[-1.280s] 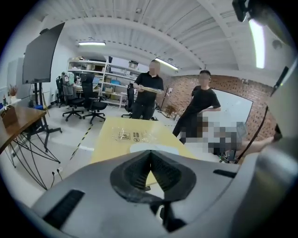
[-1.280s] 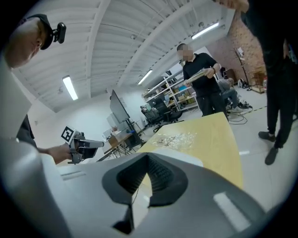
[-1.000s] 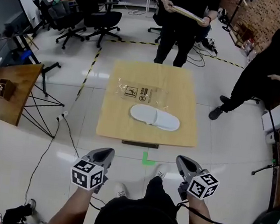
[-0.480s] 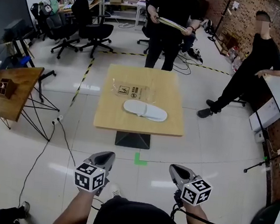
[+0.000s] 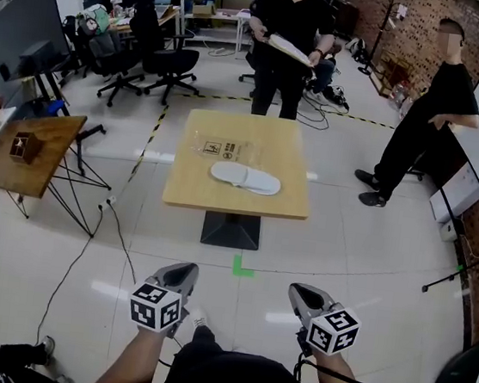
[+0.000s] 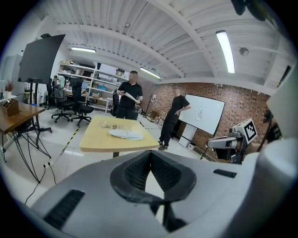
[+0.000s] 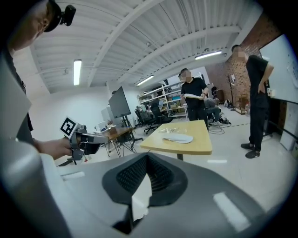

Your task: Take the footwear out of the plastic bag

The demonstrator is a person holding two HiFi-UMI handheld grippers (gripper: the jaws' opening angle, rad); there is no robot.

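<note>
A pair of white slippers (image 5: 246, 177) lies on the wooden table (image 5: 281, 204), outside the clear plastic bag (image 5: 231, 151), which lies flat just behind them. Both grippers hang low over the floor, well short of the table. My left gripper (image 5: 182, 269) and right gripper (image 5: 301, 290) are shut with nothing between the jaws. The left gripper view shows the slippers (image 6: 125, 135) far ahead and the right gripper (image 6: 228, 142) beside it. In the right gripper view the slippers (image 7: 178, 138) lie on the table (image 7: 195, 146) ahead.
One person (image 5: 283, 44) holding a board stands behind the table, another (image 5: 427, 114) to its right. A small wooden side table (image 5: 28, 152) and office chairs (image 5: 153, 46) are at the left. A cable (image 5: 87, 237) and green tape mark (image 5: 243, 269) lie on the floor.
The view has pulled back from the table, which now looks smaller and farther off. Both grippers stay low and shut. Slippers and bag have not moved.
</note>
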